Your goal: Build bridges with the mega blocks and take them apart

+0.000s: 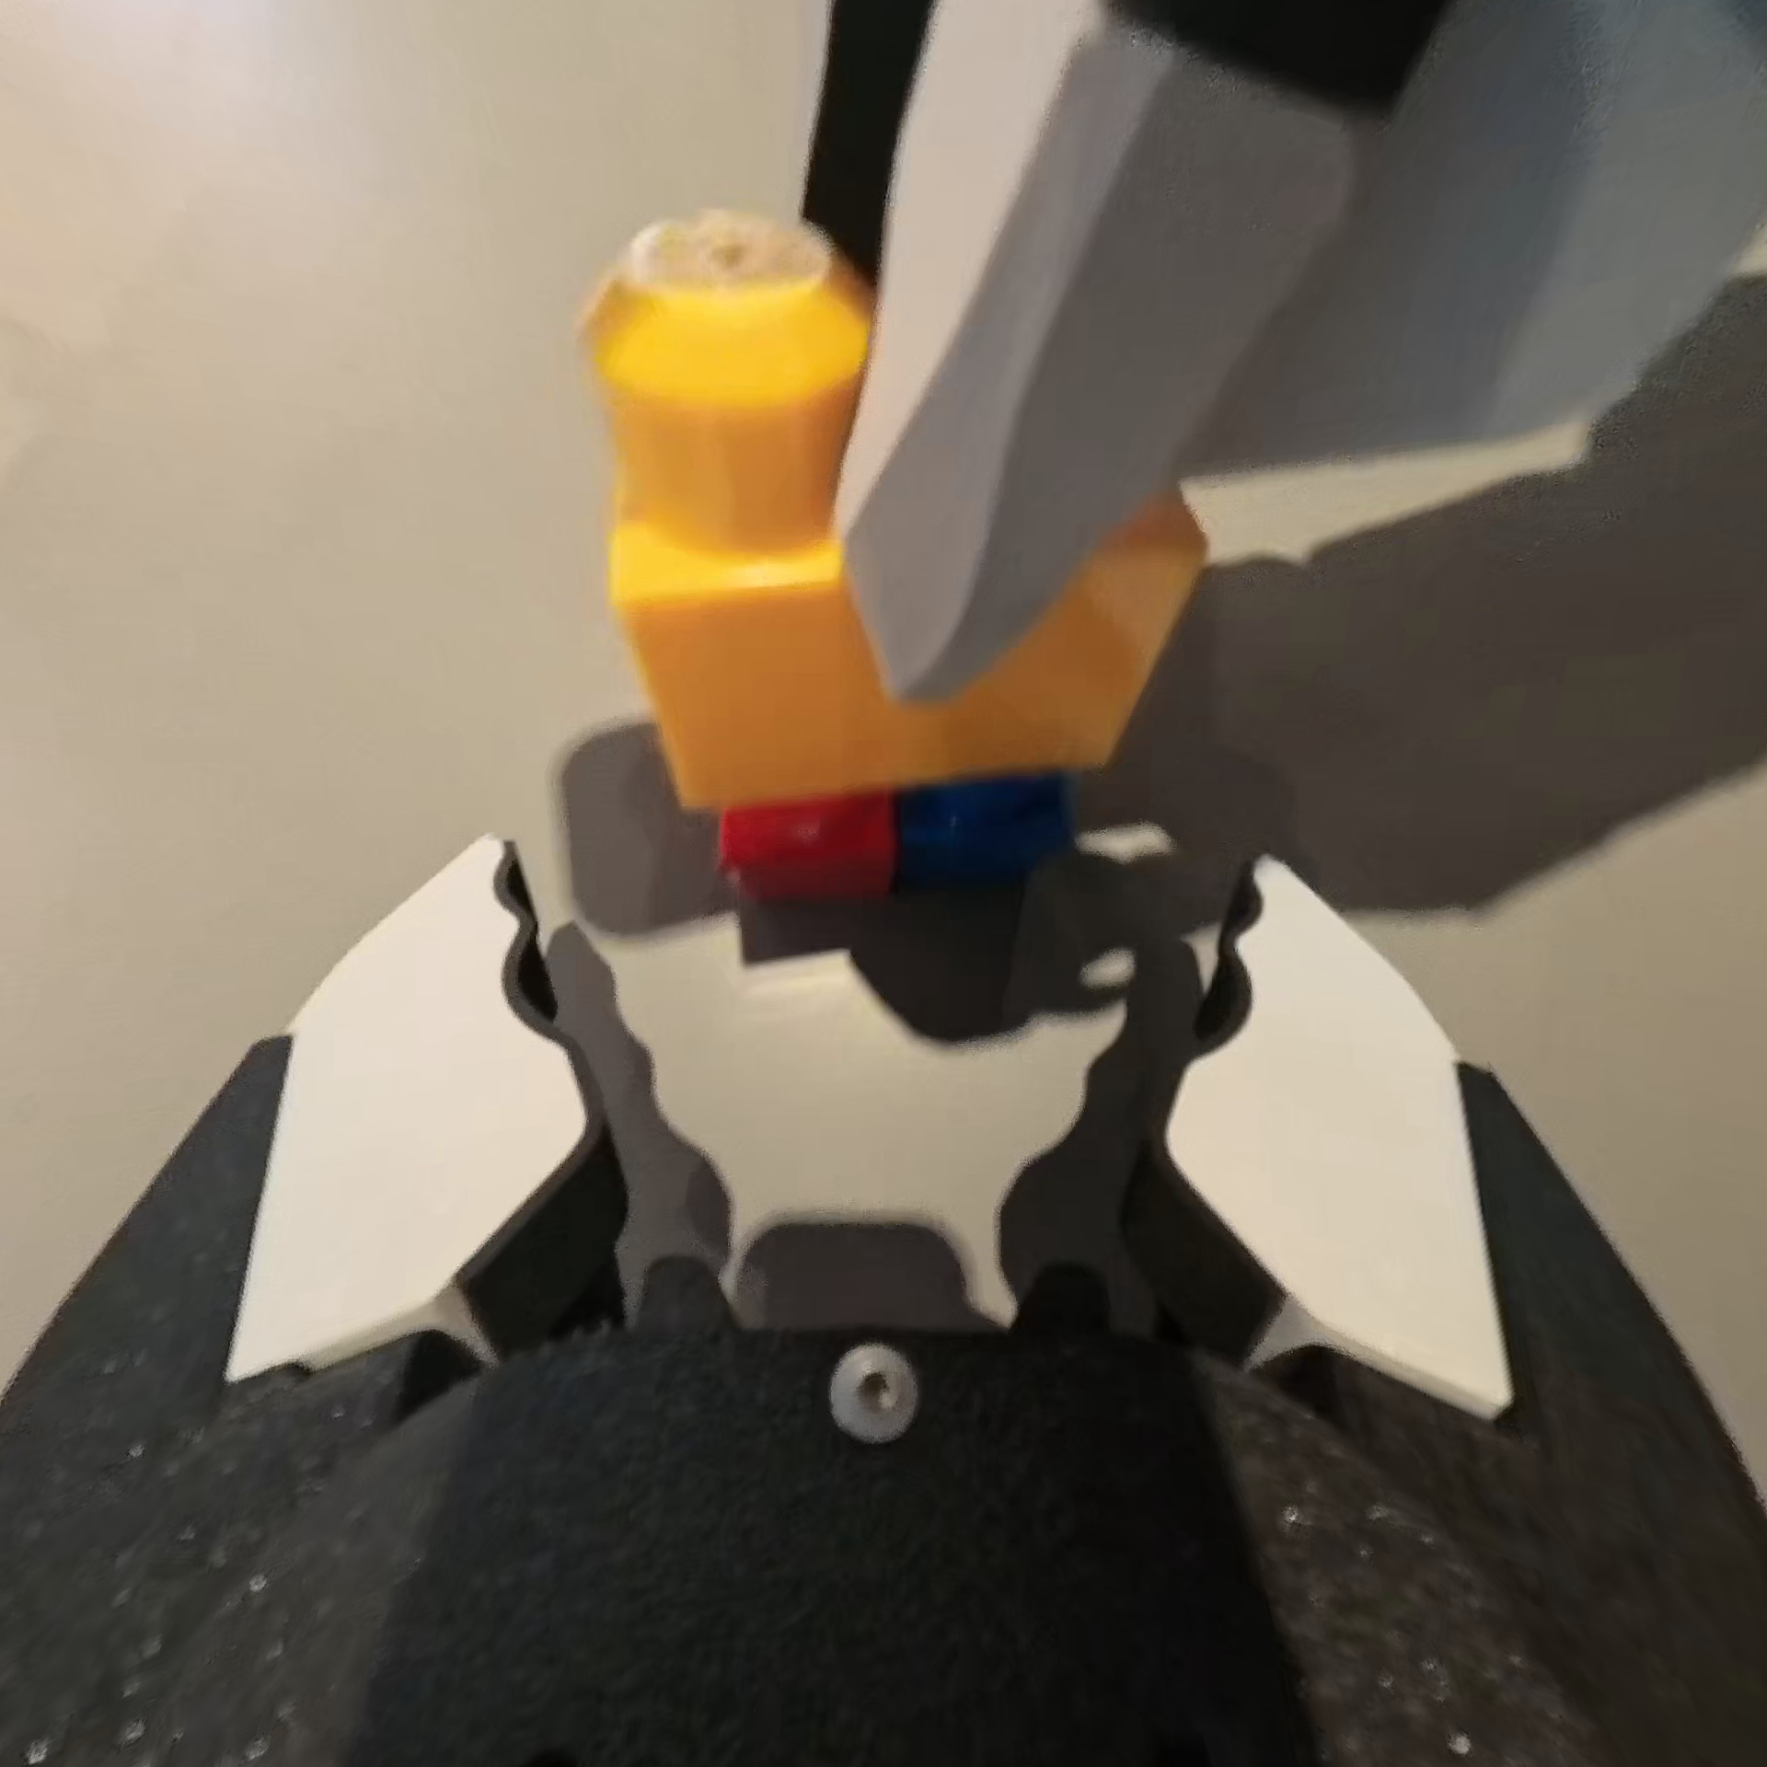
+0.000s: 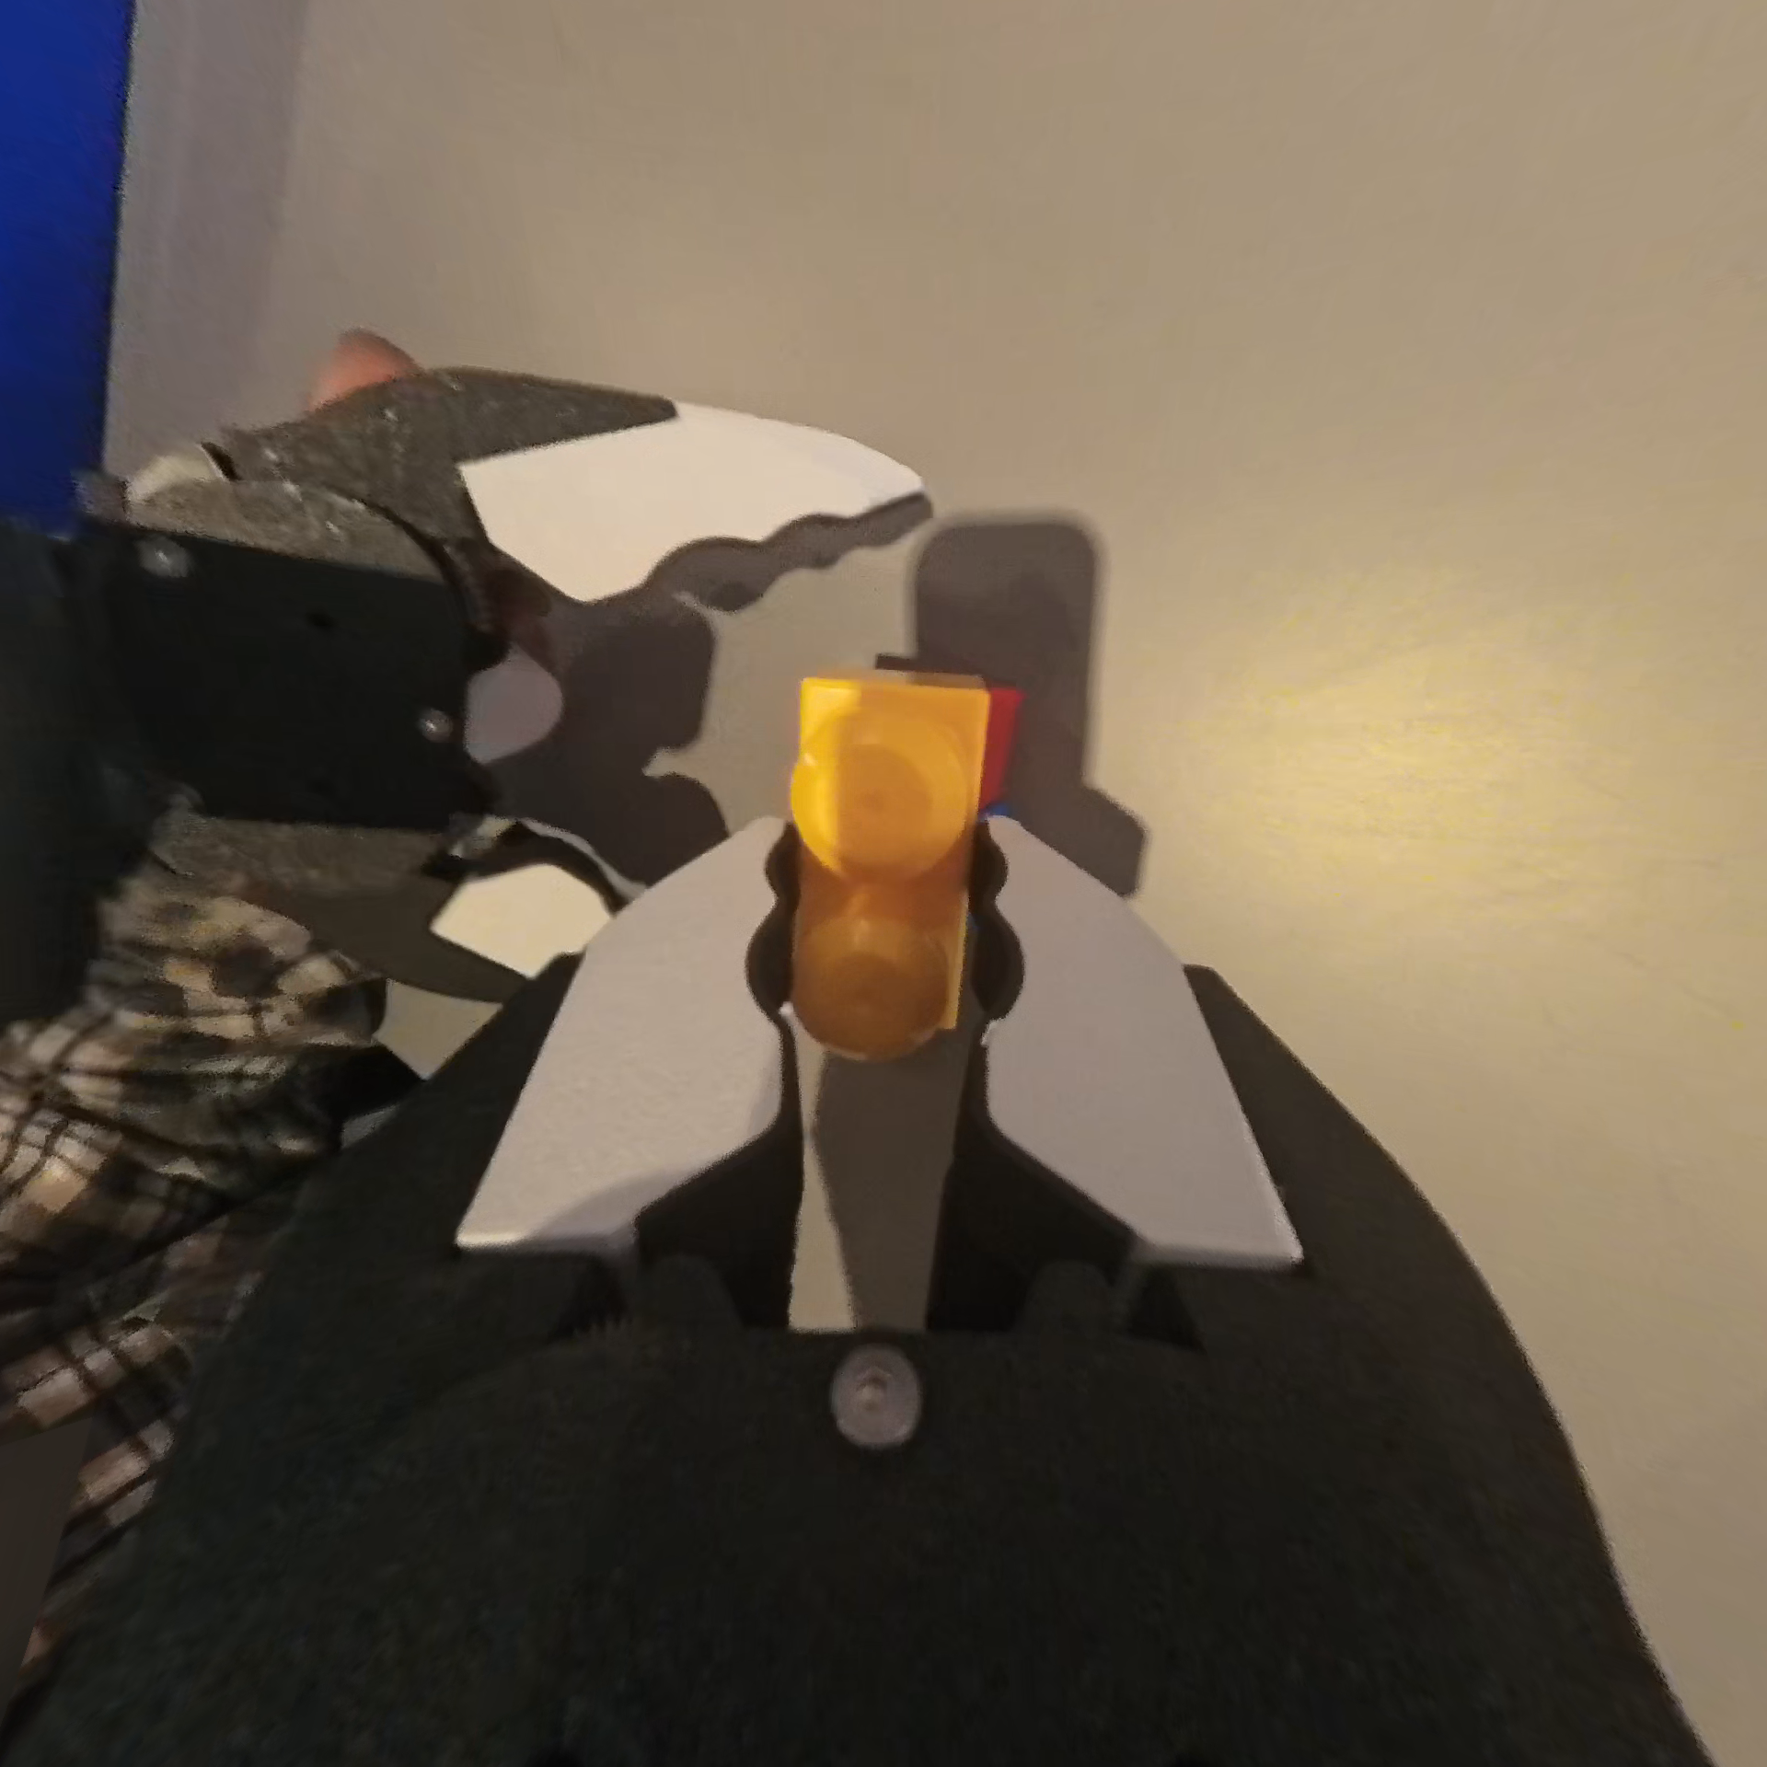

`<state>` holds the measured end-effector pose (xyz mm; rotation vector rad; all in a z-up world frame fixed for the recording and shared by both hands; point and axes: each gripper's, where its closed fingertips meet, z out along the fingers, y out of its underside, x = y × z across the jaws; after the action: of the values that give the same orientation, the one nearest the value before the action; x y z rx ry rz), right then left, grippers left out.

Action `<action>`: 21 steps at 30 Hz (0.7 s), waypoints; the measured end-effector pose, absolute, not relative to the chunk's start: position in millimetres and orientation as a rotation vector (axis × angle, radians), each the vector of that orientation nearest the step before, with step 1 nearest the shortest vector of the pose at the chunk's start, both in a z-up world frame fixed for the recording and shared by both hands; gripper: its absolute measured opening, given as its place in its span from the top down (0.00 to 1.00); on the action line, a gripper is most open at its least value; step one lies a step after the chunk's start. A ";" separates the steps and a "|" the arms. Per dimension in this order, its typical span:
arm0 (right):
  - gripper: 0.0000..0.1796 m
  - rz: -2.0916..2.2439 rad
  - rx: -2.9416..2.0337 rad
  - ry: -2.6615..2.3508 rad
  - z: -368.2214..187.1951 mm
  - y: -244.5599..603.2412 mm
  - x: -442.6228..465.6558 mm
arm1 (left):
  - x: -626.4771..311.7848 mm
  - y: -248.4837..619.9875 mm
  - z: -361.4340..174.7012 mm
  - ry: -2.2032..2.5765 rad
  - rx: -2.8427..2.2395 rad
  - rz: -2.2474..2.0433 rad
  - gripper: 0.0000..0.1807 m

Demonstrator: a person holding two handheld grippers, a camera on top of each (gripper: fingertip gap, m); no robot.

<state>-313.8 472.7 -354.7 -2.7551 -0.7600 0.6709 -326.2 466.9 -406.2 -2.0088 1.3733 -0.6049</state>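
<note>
Right claw [image 2: 884, 918] clamped on yellow block [image 2: 884, 841] mid-frame, red block [image 1: 808, 841] and blue block [image 1: 985, 827] underneath, left claw [image 1: 875, 880] spread apart.

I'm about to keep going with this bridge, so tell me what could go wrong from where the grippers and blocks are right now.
1. The right gripper clamps only one end of the yellow block; pressing or pulling there could tip the stack.
2. The red block and blue block underneath are held by nothing; they may shift or topple.
3. The left gripper is open and close; it could bump them.
</note>
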 end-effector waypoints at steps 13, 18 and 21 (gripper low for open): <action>0.81 0.522 -2.793 -0.785 -361.5 469.4 -321.8 | -401.7 510.4 -359.2 0.986 -1.910 -0.824 0.34; 0.81 0.446 -2.792 -0.799 -366.0 469.9 -323.6 | -403.5 512.1 -355.4 0.973 -1.898 -0.808 0.35; 0.81 0.435 -2.784 -0.802 -366.0 470.0 -325.3 | -402.7 512.4 -355.7 0.971 -1.899 -0.803 0.35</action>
<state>-325.3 470.0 -366.0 -2.7844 -0.8025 0.4349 -402.7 512.4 -355.7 -1.8993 0.9713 -0.8029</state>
